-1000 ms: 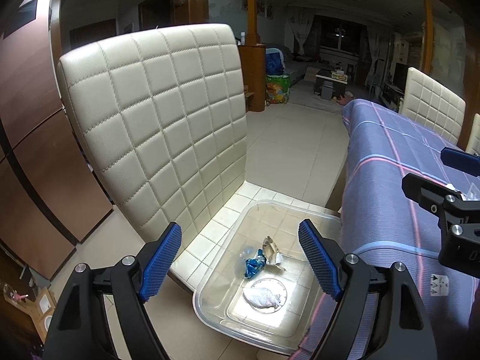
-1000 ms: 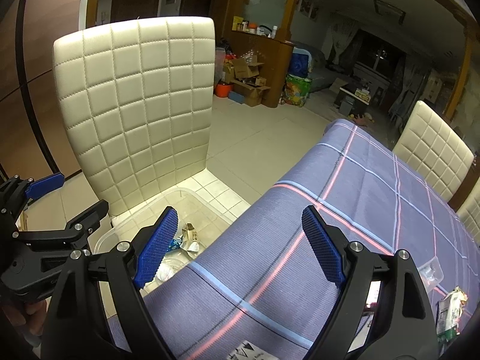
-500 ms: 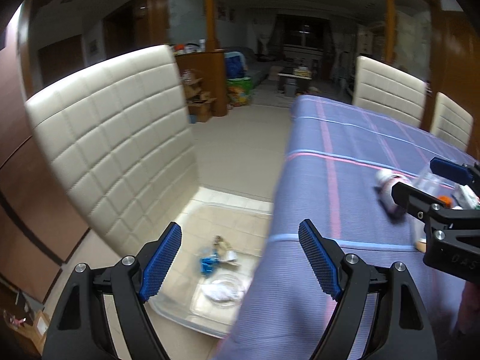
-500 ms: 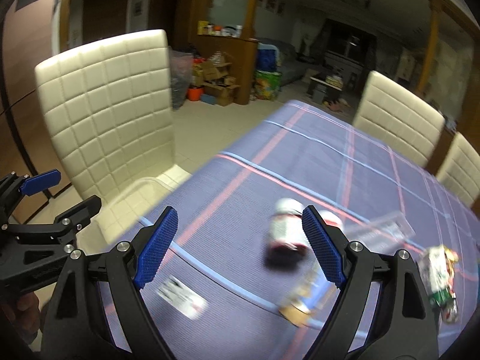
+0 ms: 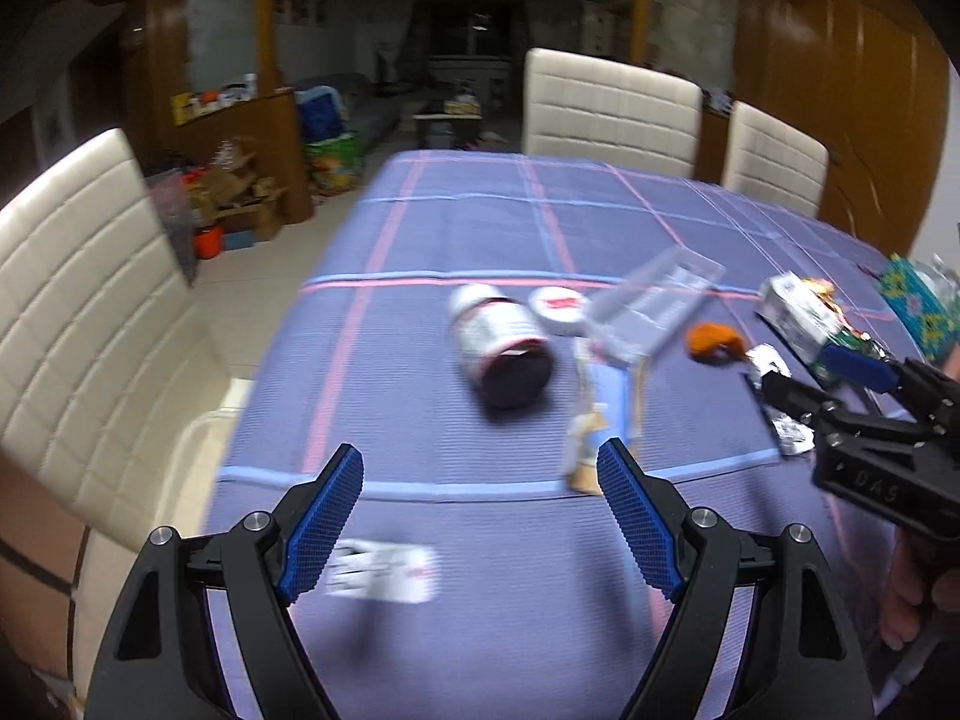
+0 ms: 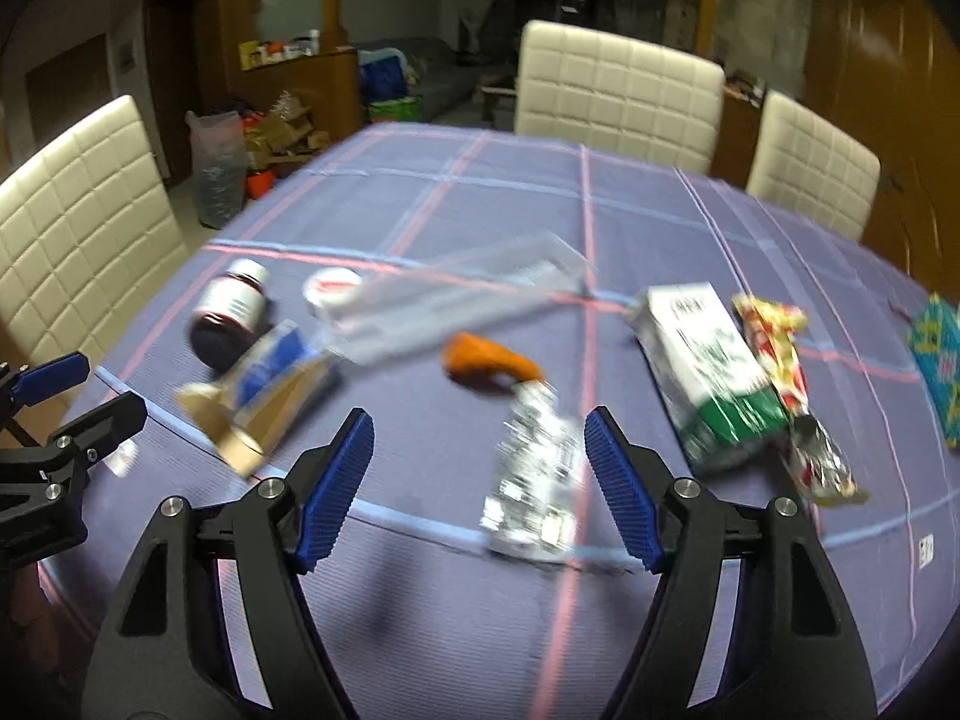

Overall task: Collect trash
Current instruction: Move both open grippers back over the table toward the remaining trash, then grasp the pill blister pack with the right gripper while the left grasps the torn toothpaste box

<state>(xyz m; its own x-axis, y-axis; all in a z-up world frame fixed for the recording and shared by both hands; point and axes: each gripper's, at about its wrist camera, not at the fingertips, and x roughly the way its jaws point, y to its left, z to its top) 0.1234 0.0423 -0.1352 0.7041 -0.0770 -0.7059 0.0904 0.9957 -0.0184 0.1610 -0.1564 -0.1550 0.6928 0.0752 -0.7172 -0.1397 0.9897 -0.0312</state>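
Observation:
Trash lies on the purple checked tablecloth (image 6: pixel 600 630): a dark jar (image 6: pixel 228 315) on its side, a white lid (image 6: pixel 331 289), a clear plastic box (image 6: pixel 456 300), a blue and tan wrapper (image 6: pixel 270 387), an orange scrap (image 6: pixel 486 360), a silver foil wrapper (image 6: pixel 534 480), a white and green carton (image 6: pixel 708 366) and a red and yellow snack bag (image 6: pixel 798 396). My right gripper (image 6: pixel 480 474) is open and empty, just before the foil wrapper. My left gripper (image 5: pixel 480 516) is open and empty, short of the jar (image 5: pixel 504 348) and the blue wrapper (image 5: pixel 600 420).
Cream quilted chairs stand at the left (image 5: pixel 78 324) and at the far side (image 6: pixel 618 96). A white paper slip (image 5: pixel 384 570) lies near the table's front edge. A teal patterned box (image 6: pixel 936 360) sits at the far right. A cluttered wooden shelf (image 5: pixel 240 138) stands behind.
Both grippers have swung right, from the clear bin on the floor by the chair to over the table. The trash now lies in front of them. Both jaws have stayed open.

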